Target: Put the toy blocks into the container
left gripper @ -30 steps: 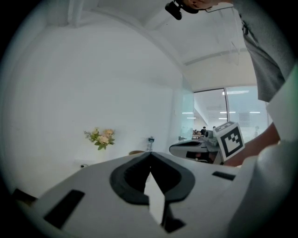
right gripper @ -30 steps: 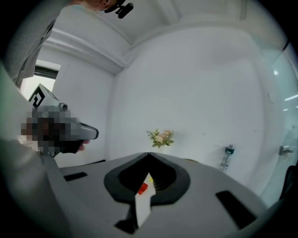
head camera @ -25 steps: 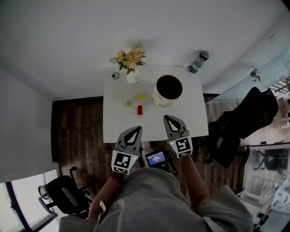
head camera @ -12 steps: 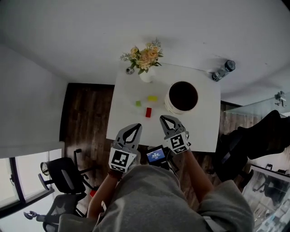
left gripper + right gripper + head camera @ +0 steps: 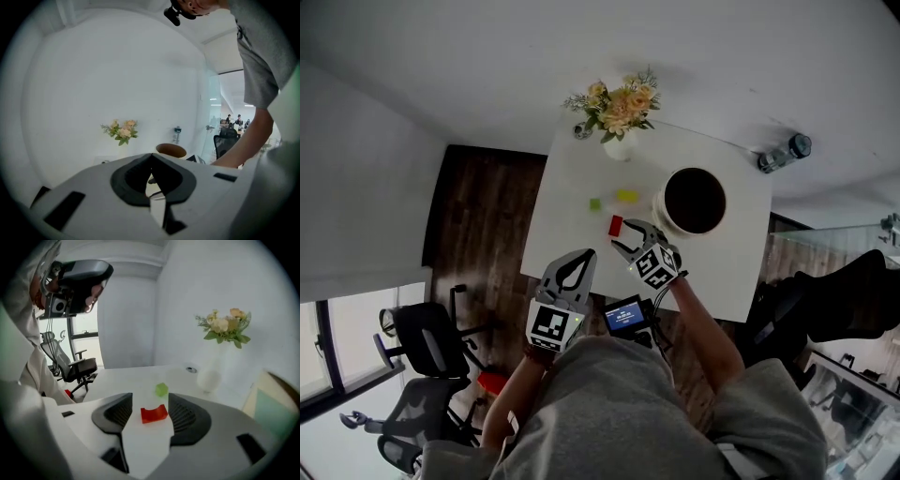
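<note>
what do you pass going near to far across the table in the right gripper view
red arch block → green cube → white vase of flowers → round fitting in the tabletop

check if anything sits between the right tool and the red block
Nothing visible does. The right tool has just been opening its jaws, and the red block lies on bare table right at their tips, untouched.
</note>
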